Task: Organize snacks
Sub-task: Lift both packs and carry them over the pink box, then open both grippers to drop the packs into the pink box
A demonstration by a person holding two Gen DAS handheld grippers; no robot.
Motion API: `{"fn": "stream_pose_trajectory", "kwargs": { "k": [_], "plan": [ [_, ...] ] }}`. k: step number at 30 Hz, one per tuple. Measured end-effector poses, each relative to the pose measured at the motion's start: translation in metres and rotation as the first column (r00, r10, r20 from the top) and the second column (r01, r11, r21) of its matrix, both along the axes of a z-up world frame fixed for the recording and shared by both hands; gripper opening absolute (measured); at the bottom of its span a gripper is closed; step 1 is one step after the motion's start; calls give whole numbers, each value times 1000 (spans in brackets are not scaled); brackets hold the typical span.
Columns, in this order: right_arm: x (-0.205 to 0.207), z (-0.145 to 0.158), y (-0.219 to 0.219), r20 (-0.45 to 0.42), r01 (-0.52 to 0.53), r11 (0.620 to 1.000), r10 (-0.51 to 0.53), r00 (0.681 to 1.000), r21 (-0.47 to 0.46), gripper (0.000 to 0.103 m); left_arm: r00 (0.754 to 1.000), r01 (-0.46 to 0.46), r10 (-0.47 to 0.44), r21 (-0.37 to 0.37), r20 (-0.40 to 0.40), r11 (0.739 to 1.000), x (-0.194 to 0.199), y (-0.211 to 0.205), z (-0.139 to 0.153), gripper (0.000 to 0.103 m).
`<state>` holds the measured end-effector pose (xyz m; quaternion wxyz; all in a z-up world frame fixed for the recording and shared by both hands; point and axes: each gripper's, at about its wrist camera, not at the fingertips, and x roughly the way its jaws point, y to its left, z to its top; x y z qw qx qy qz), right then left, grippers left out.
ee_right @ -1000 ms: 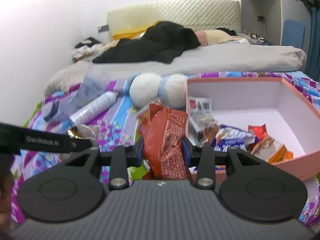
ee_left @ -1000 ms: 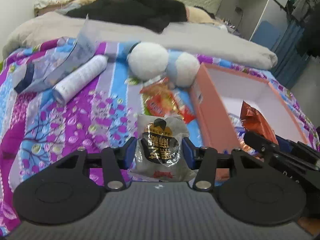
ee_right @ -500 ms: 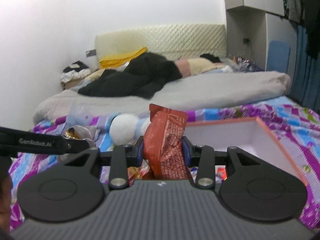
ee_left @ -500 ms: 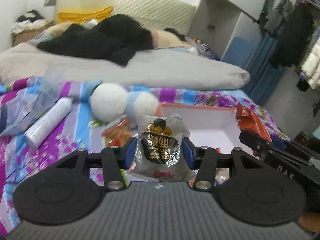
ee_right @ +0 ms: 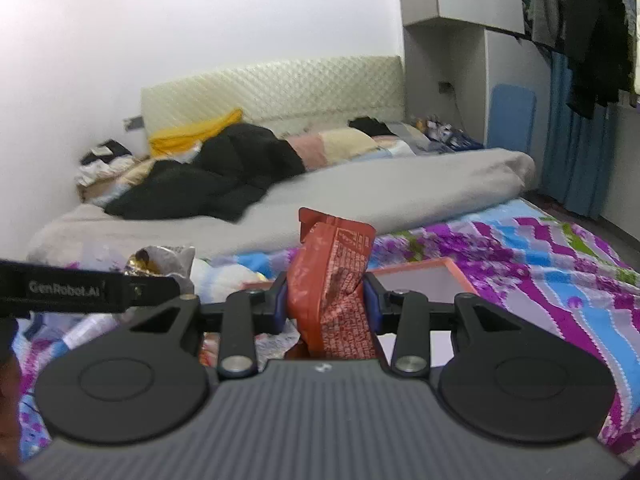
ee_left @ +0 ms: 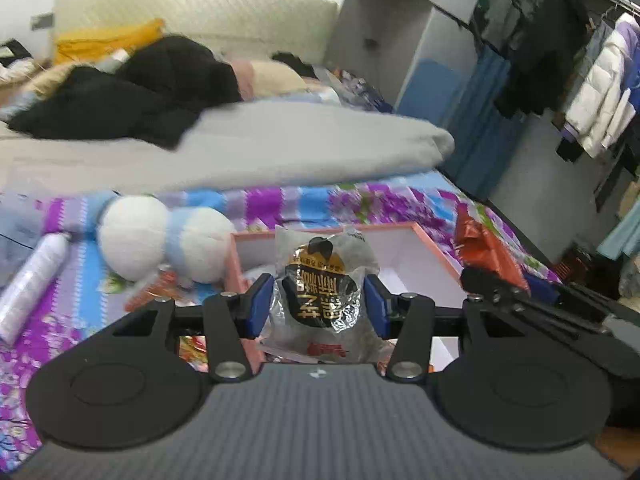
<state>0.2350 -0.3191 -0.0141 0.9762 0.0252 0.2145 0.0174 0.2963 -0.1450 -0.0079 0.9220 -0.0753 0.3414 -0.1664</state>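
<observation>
Left wrist view: left gripper (ee_left: 319, 306) clamped on silver snack packet (ee_left: 320, 292) bearing a black-and-gold label, blue pads pressed to both sides. Packet held aloft above pink box (ee_left: 436, 250), open and white inside, resting on floral bedspread (ee_left: 304, 204). White plush toy (ee_left: 160, 242) touching the box's left wall; white bottle (ee_left: 30, 286) lying further left. Right gripper (ee_left: 494, 280) visible at right edge with orange packet.

Right wrist view: right gripper (ee_right: 325, 304) clenched on orange snack packet (ee_right: 334, 288), upright between pads, above pink box corner (ee_right: 448, 266).
</observation>
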Motion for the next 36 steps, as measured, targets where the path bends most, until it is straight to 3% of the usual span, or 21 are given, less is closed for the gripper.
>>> {"fn": "stream_pose_trajectory", "kwargs": {
  "k": [7, 12, 19, 21, 24, 29, 36],
  "plan": [
    [15, -33, -19, -98, 41, 998, -46, 994, -47, 41, 994, 47, -40, 66, -98, 997, 32, -30, -44, 55],
    [22, -64, -29, -181, 67, 997, -74, 981, -46, 41, 978, 52, -42, 41, -203, 998, 42, -35, -84, 55],
    [24, -88, -38, -240, 84, 996, -88, 967, -26, 41, 971, 74, -61, 47, -231, 996, 37, -42, -105, 55],
    [25, -92, -39, -251, 86, 996, -90, 964, -25, 42, 972, 62, -48, 53, -231, 997, 37, -40, -105, 59],
    [25, -95, -42, -251, 96, 995, -96, 963, -10, 54, 978, 43, -39, 16, -207, 999, 34, -32, -95, 80],
    [23, -88, -43, -228, 100, 995, -97, 969, 4, 54, 988, 39, -36, 17, -150, 999, 25, -25, -70, 81],
    [8, -57, -35, -135, 85, 996, -80, 988, 31, 54, 998, 45, -45, 0, -52, 999, 0, -12, -31, 81]
  ]
}}
